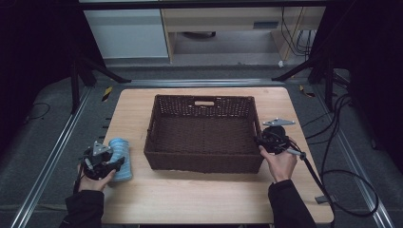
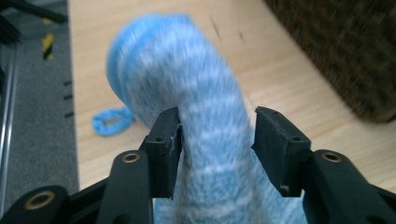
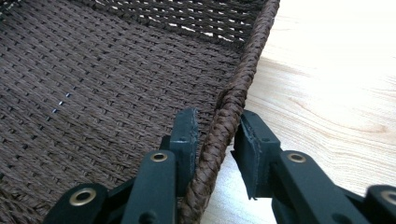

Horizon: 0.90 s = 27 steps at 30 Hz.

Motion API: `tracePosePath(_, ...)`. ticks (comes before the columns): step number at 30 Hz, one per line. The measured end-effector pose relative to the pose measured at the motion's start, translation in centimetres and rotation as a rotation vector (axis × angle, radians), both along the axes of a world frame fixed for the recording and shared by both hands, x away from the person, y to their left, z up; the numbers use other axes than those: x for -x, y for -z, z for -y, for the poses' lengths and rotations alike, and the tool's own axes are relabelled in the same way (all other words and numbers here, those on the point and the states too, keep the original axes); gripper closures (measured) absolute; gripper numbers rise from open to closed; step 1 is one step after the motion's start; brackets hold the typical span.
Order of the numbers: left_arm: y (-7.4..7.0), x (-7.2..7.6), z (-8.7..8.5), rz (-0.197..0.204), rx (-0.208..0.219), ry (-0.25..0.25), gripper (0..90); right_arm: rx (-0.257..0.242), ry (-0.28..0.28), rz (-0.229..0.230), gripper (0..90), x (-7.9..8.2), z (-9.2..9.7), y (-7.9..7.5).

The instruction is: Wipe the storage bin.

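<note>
The basket (image 1: pixel 204 164) blocks the middle of the tabletop (image 1: pixel 199 194); its inside and the near strip of the tabletop lie open; a sock (image 1: pixel 121 156) lies left.

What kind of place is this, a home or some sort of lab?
Likely a lab recording rig: a wooden table between metal floor rails, black stand legs, loose cables, with a wicker basket on it.

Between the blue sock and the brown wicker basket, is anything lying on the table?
No. In the high view, only bare wood table separates the blue sock from the wicker basket.
</note>
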<state>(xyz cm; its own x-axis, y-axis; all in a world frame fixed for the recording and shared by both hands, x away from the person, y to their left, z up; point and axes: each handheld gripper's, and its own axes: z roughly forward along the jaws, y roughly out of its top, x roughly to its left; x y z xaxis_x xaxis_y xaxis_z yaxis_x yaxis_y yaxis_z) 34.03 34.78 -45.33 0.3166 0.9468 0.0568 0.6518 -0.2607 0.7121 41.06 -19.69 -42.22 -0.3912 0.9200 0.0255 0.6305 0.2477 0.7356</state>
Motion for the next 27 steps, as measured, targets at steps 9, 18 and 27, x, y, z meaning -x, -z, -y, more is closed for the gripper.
tracePosePath(9, -3.1, 0.0, 1.0, 0.074, 0.095, 0.044, 45.8, 0.009, -0.010, 0.005, 66.9, 0.0, 0.0, -0.3)
tracePosePath(18, -5.4, -1.8, 3.8, 0.114, 0.107, 0.115, 45.1, 0.020, -0.011, 0.002, 72.9, -0.3, -0.2, -0.2)
tracePosePath(27, -6.2, -4.7, 7.3, 0.104, 0.110, 0.171, 44.3, 0.008, -0.015, 0.001, 73.1, -0.5, -0.1, -0.2)
